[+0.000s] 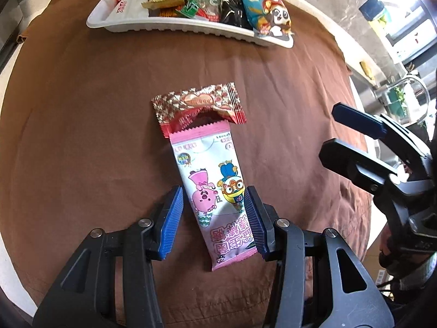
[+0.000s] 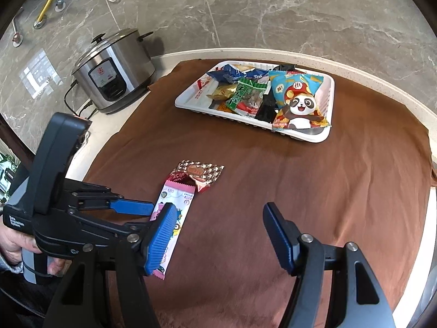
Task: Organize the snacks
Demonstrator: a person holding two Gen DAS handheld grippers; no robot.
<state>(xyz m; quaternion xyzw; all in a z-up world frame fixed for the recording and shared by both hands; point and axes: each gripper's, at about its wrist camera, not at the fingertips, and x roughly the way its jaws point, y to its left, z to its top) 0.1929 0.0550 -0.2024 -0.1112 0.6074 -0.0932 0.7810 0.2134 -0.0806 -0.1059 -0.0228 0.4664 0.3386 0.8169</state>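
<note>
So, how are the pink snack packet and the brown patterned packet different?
The pink snack packet is long, with cartoon figures; the brown patterned packet is shorter, with a heart label. The pink one lies between the left gripper's fingers; the brown one lies beyond them. Both rest on the brown cloth, ends overlapping.

Left gripper (image 1: 214, 214): black linkage arms joined by silver round-head screws; blue ribbed pads (image 1: 172, 224) on both fingers. Right gripper (image 2: 218, 239): same build, black arms, silver screws, blue ribbed pads (image 2: 159, 239). Black housing with small white lettering. Hand (image 2: 16, 243) wears a grey knit cuff.
</note>
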